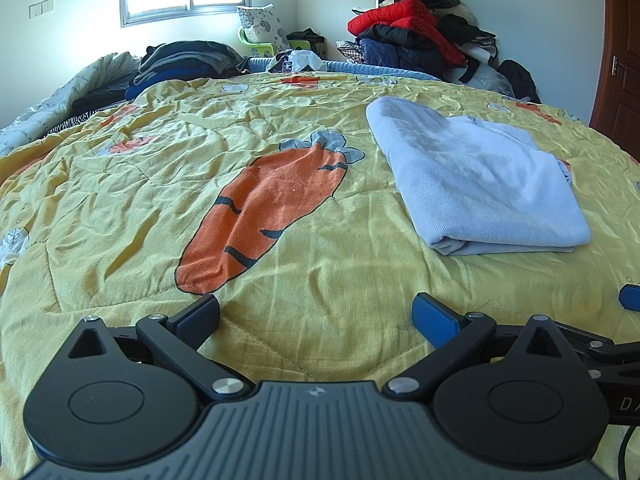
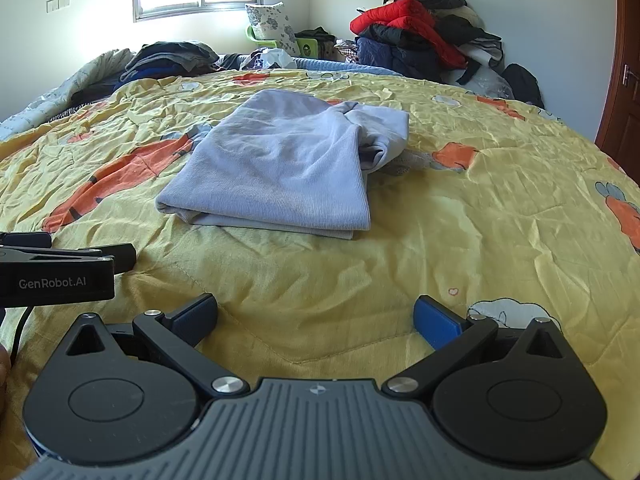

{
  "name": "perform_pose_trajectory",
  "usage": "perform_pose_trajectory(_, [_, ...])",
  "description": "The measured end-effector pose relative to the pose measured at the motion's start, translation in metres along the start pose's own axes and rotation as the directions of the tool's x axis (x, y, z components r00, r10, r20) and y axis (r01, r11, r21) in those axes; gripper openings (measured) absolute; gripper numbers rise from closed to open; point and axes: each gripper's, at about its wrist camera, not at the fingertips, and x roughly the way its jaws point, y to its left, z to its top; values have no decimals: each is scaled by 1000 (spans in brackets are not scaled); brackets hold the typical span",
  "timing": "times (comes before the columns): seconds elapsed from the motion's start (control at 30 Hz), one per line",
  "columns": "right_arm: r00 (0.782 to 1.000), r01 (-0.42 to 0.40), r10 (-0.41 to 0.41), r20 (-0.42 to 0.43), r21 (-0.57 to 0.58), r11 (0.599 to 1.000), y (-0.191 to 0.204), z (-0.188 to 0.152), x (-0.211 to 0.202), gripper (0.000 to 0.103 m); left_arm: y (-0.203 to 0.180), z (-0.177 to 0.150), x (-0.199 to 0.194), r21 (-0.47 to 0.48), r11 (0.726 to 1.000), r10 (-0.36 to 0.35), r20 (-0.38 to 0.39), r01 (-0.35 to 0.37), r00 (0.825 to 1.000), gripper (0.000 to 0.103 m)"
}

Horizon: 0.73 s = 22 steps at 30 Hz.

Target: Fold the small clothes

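A small pale blue garment [image 1: 476, 176] lies folded into a flat stack on the yellow carrot-print quilt [image 1: 280, 264]. In the right wrist view the same garment [image 2: 280, 168] sits ahead and slightly left, with a bunched sleeve at its far right. My left gripper [image 1: 316, 316] stands open over bare quilt, short of the garment and to its left. My right gripper [image 2: 316, 314] is open too, nothing between its fingers, a little short of the garment's near edge. The left gripper's body [image 2: 60, 276] shows at the left edge of the right wrist view.
Folded dark clothes [image 1: 184, 62] lie at the far left of the bed. A tall heap of red, navy and black jackets [image 1: 416, 36] stands against the back wall. A brown door [image 1: 618, 60] is at the right. A floral pillow [image 1: 262, 26] rests on a green chair.
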Motion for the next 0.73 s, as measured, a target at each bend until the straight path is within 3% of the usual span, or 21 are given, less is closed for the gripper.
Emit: perform_pose_trajectory(0.73, [1000, 1, -1, 0, 0, 1000, 0, 0, 0, 103, 1, 0, 1, 2, 1000, -3, 0, 3, 1000, 103])
